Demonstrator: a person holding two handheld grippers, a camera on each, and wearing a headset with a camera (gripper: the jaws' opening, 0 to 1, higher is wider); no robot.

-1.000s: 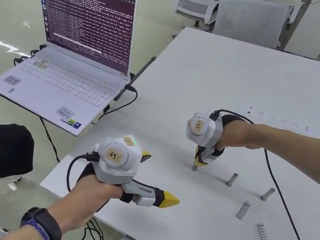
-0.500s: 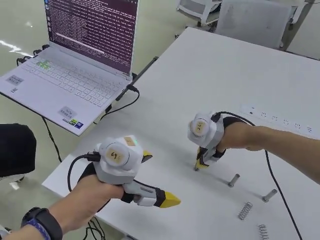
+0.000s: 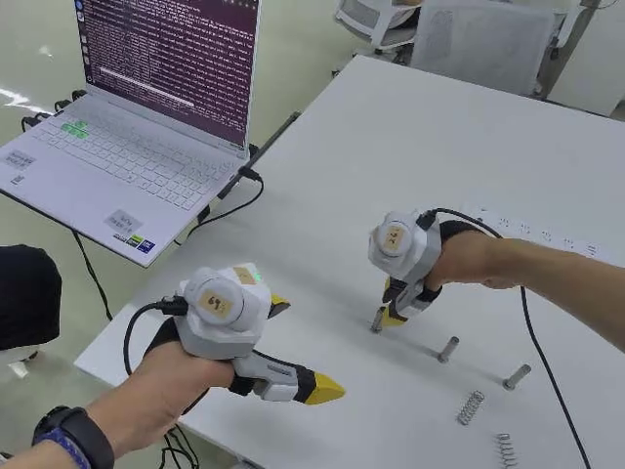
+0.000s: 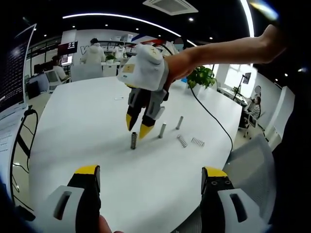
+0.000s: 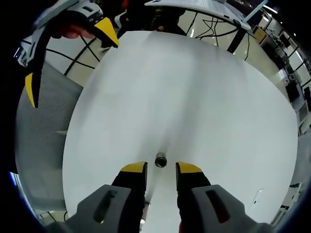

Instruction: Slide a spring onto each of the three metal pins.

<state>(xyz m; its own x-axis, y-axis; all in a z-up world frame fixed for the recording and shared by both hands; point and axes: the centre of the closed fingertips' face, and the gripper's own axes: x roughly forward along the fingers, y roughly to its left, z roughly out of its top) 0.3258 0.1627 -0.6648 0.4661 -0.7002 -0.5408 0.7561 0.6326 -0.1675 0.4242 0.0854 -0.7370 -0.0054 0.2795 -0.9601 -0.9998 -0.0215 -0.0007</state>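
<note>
While the left gripper (image 4: 150, 171) hangs jaws wide, the right gripper (image 5: 161, 167), jaws narrow and empty, hovers beside a pin (image 5: 160, 160).

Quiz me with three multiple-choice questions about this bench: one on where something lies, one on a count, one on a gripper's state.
1. Where do the two loose springs lie?
A. on the laptop keyboard
B. on the floor
C. on the white table

2. How many metal pins stand on the table?
A. three
B. one
C. six

3. What state is the left gripper in?
A. shut on a spring
B. open, holding nothing
C. shut on a pin

Answers:
1. C: the head view shows both flat on the tabletop.
2. A: three stand in a row.
3. B: in its own view the jaws are wide apart with nothing between them.
</note>
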